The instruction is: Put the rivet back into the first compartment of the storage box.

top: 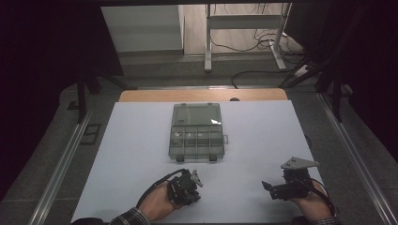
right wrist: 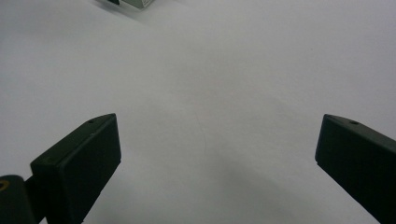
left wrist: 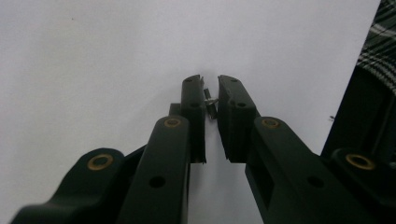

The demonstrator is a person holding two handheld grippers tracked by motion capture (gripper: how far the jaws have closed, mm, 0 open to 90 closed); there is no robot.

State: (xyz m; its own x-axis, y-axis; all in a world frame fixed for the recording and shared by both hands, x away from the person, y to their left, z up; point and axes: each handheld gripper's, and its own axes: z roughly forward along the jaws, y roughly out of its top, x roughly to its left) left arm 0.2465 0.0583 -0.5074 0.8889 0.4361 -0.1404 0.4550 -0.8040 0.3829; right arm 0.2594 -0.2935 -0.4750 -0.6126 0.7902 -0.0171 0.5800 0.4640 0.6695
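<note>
Glinting small bent metal piece, tong-pinched

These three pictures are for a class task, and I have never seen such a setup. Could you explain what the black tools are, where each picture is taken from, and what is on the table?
A person holds black tongs in each hand. One camera looks down from above; the other two ride on the tongs. On the white table lies an open clear box with compartments. The left tongs are nearly closed on a small metal piece, too small to identify. The right tongs stand wide open above bare table, holding nothing.
</note>
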